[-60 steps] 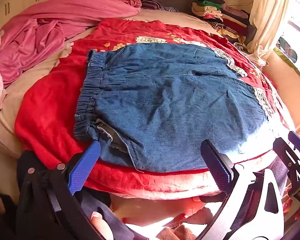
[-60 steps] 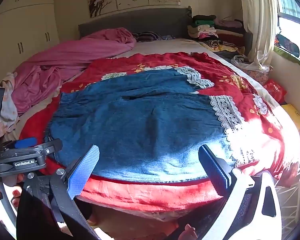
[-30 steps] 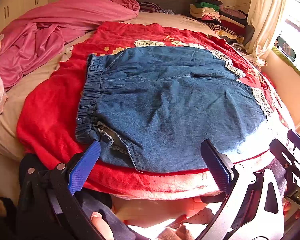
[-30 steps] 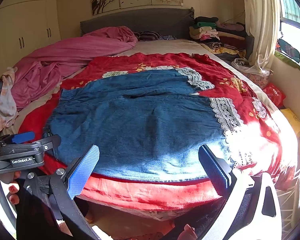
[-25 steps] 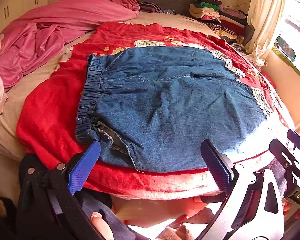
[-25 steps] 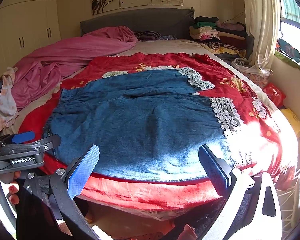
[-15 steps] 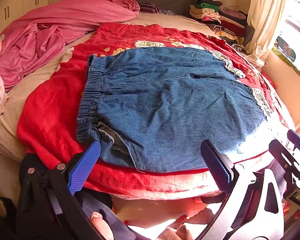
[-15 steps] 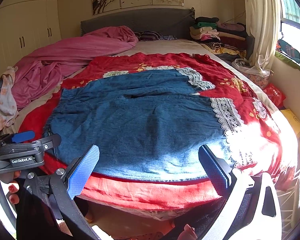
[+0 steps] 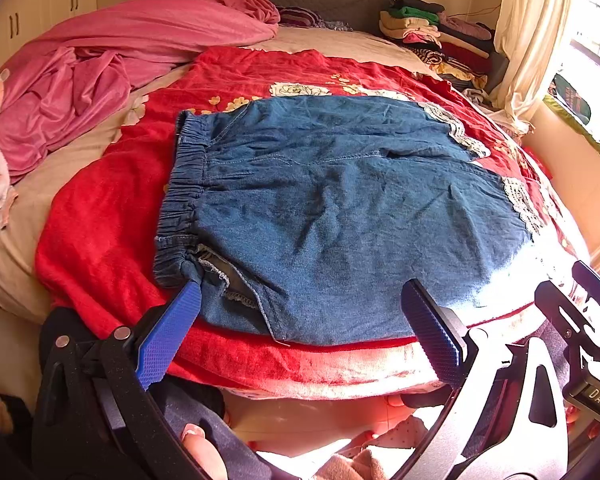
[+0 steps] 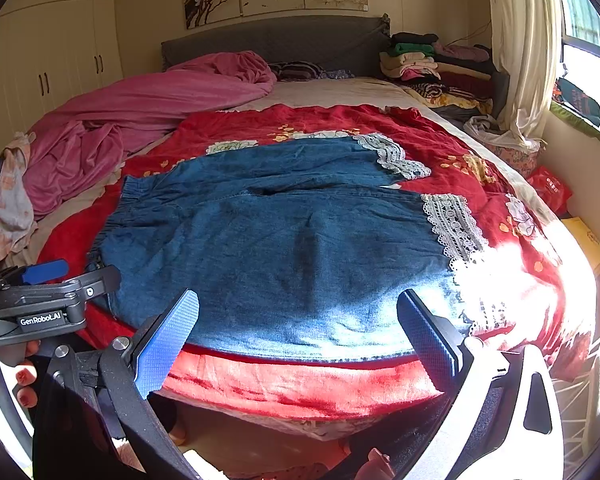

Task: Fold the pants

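Pants lie spread flat on the red blanket along the bed's near edge, waistband left, lace hems right, so we can reach both ends. Our left gripper and right gripper hover wide apart, gripping nothing, just short of that edge.

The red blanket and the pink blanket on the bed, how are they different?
The red blanket lies spread flat; the pink blanket is bunched in a heap. The red blanket has flowers on it; the pink blanket looks plain. The denim pants lie on the red blanket; none lie on the pink one. Both are on the same bed.
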The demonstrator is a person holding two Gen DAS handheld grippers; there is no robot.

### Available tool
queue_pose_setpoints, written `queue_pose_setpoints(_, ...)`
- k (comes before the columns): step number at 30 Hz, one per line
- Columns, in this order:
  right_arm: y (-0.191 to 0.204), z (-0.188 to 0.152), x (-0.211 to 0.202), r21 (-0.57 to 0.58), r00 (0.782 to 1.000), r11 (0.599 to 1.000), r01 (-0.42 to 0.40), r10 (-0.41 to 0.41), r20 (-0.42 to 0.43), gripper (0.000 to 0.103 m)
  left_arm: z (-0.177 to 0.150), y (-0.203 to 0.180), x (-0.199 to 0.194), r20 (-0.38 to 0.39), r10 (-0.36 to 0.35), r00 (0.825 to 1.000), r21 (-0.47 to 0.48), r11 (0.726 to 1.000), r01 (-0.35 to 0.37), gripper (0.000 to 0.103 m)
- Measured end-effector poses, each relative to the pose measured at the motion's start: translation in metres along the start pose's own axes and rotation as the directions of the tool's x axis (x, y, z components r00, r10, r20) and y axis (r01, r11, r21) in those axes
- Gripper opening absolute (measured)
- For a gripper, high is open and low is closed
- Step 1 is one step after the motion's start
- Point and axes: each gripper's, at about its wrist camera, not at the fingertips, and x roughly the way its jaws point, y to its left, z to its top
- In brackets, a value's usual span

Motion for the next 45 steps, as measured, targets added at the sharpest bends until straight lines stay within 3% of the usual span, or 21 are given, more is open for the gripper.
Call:
queue_pose_setpoints(24, -0.002, 0.016, 0.033, -0.02, 0.999, 1.0, 0.021, -0.022, -0.041, 0.099, 0.017, 0.015, 0.019, 0.008, -0.004, 1.0, -0.014, 1.0, 0.004, 0.094)
queue_pose_setpoints(27, 0.0, 0.027, 0.046, -0.038, 0.999, 0.999, 0.018, -0.02, -0.046, 0.099, 0.026, 0.026, 0.025, 0.012, 0.007, 1.0, -0.028, 1.0, -0.007, 0.094)
queue_pose_setpoints(34, -0.006, 0.084, 0.079, -0.019, 0.996, 0.996, -0.082, 0.081, -0.043, 0.099, 0.059, 0.075, 0.043, 0.018, 0.028, 0.999, -0.11, 0.994, -0.026, 0.094)
queue_pose_setpoints(39, 0.003, 0.121, 0.107, -0.103, 0.995, 0.991, -0.086, 0.081, -0.051, 0.099, 0.09, 0.118, 0.062, 0.021, 0.066, 0.998, -0.162, 0.985, -0.061, 0.094)
queue_pose_setpoints(41, 0.004, 0.13, 0.121, -0.101, 0.992, 0.988, -0.114, 0.107, -0.071, 0.099, 0.103, 0.13, 0.073, 0.017, 0.067, 0.998, -0.167, 0.984, -0.063, 0.094)
queue_pose_setpoints(45, 0.016, 0.145, 0.149, -0.166, 0.994, 0.983, -0.079, 0.066, -0.085, 0.099, 0.129, 0.14, 0.1, -0.012, 0.035, 0.999, -0.142, 0.989, -0.036, 0.094)
